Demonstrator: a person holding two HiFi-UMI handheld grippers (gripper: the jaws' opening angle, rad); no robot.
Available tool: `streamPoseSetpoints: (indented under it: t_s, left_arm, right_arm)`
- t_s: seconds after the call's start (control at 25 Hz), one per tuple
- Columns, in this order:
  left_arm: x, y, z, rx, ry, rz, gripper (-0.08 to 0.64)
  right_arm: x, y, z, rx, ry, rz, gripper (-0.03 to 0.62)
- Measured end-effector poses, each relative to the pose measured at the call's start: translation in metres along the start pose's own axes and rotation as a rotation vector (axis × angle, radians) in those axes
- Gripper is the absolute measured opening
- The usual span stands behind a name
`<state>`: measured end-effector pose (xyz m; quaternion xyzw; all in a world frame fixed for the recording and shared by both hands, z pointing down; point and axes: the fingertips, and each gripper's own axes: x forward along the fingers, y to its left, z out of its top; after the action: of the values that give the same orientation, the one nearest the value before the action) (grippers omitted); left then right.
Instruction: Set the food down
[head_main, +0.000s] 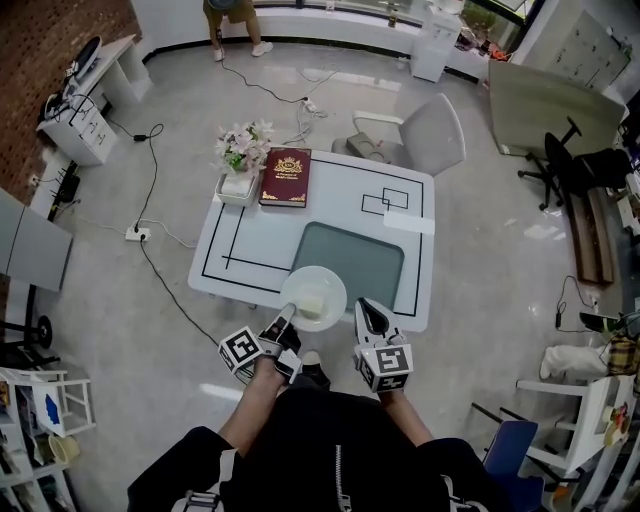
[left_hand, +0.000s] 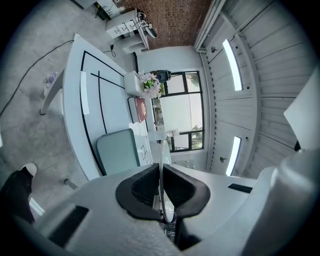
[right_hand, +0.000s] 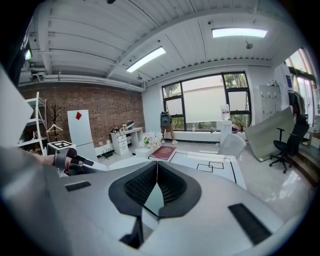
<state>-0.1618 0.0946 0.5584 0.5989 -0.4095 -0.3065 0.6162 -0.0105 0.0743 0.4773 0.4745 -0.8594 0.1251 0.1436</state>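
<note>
Left gripper (head_main: 283, 328): jaws pinched on the near-left rim of the white plate (head_main: 303, 283); the left gripper view shows the rim edge-on, clamped between both pads. Food (head_main: 314, 300): one pale block, lying on the plate slightly toward the near side. The plate is at the near edge of the white table (head_main: 340, 205) and overlaps the near-left corner of the grey-green mat (head_main: 355, 255). I cannot tell whether it rests on the surface or hangs just above it. Right gripper (head_main: 368, 312): jaws pressed together at the tips with nothing between them. It is just right of the plate without touching it, over the table's near edge beside the mat. At the far-left corner of the table, a red book (head_main: 286, 177) lies beside flowers (head_main: 241, 148) in a white box. A white chair (head_main: 432, 135) stands beyond the far side.
</note>
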Motion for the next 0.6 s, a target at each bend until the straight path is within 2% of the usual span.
streamPoseSetpoints:
  t_s: [0.28, 0.6]
  left_arm:
    - [0.007, 0.008, 0.034, 0.009, -0.006, 0.017, 0.018]
    - [0.007, 0.010, 0.048, -0.001, -0.021, 0.017, 0.018]
  right_arm:
    - [0.027, 0.006, 0.003, 0.002, 0.024, -0.008, 0.009]
    - [0.040, 0.011, 0.005, 0.002, 0.035, -0.001, 0.009]
